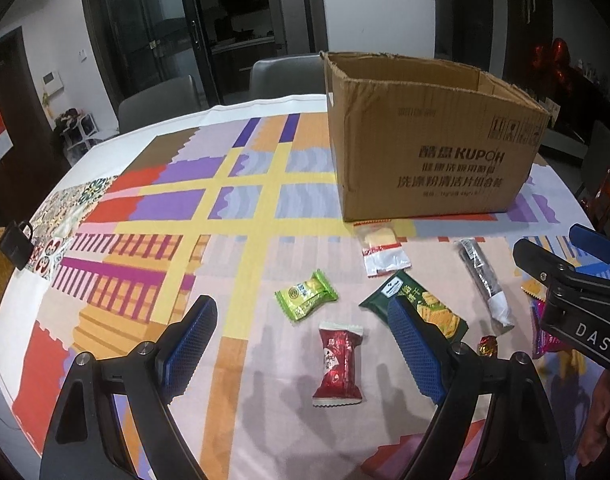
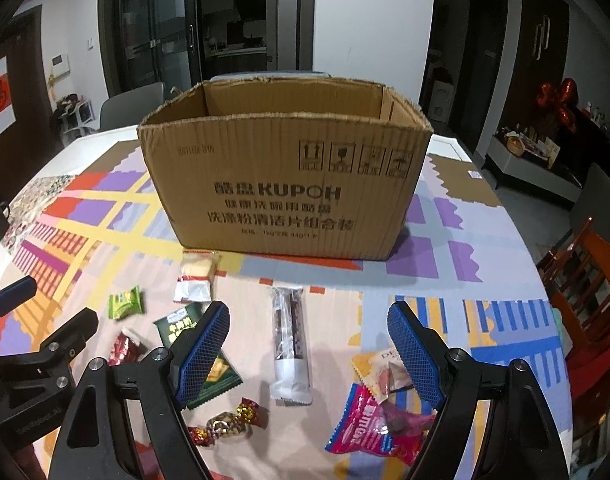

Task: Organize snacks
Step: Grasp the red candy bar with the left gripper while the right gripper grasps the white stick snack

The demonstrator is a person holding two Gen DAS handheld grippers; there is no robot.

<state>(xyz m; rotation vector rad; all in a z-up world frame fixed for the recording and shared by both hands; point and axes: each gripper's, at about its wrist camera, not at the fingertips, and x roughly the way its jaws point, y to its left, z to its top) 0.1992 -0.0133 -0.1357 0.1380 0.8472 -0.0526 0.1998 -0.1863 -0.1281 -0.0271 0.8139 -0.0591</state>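
Both grippers hovered spread over scattered snacks.
The left gripper [image 1: 301, 344] hung above the red foil packet [image 1: 338, 364]; the right gripper [image 2: 309, 344], empty, faced the long grey wrapped bar [image 2: 290, 344]; the open brown cardboard box [image 2: 285, 184] stood behind on the patterned surface [image 1: 145, 216].

left wrist: above table, facing box [image 1: 433, 136] | right wrist: nearer, head-on | shared: box, snacks

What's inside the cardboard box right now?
Only bare inner walls of the cardboard box show near its open top. The front wall hides the floor, so any contents can't be seen.
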